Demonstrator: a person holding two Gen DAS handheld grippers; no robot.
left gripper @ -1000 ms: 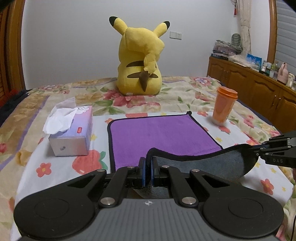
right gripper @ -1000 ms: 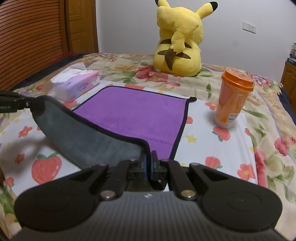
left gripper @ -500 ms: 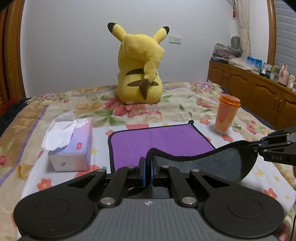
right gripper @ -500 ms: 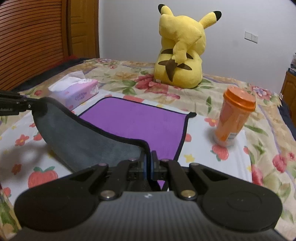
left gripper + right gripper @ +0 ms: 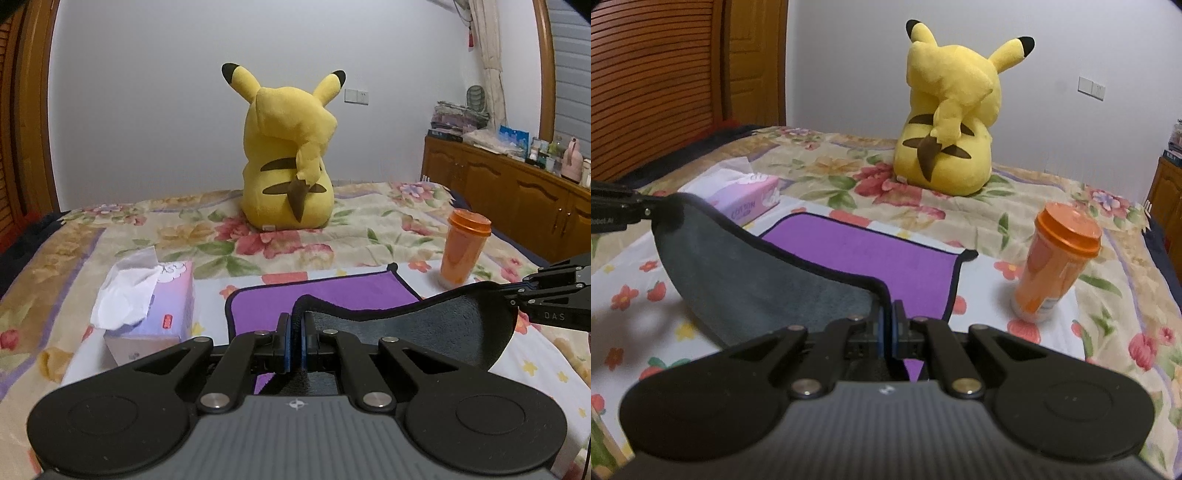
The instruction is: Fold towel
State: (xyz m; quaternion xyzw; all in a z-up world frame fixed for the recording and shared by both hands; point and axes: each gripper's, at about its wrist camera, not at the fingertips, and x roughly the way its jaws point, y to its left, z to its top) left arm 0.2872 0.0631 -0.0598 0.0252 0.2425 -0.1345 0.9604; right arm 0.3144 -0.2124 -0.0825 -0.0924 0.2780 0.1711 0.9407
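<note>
A towel, purple on top (image 5: 325,293) (image 5: 871,254) and grey underneath, with a black hem, lies on the flowered bed. Its near edge is lifted, showing the grey side (image 5: 413,325) (image 5: 757,273). My left gripper (image 5: 294,325) is shut on the near left corner. My right gripper (image 5: 886,314) is shut on the near right corner. Each gripper also shows in the other's view, the right one (image 5: 517,297) and the left one (image 5: 652,212), holding the raised hem taut between them above the bed.
A tissue box (image 5: 151,314) (image 5: 750,197) sits left of the towel. An orange lidded cup (image 5: 463,251) (image 5: 1052,266) stands to its right. A big yellow plush toy (image 5: 291,158) (image 5: 951,118) sits behind. Wooden cabinets (image 5: 517,192) line the right wall.
Both grippers have risen and moved forward over the towel, carrying the near edge with them. More of the grey underside shows and less purple is uncovered.
</note>
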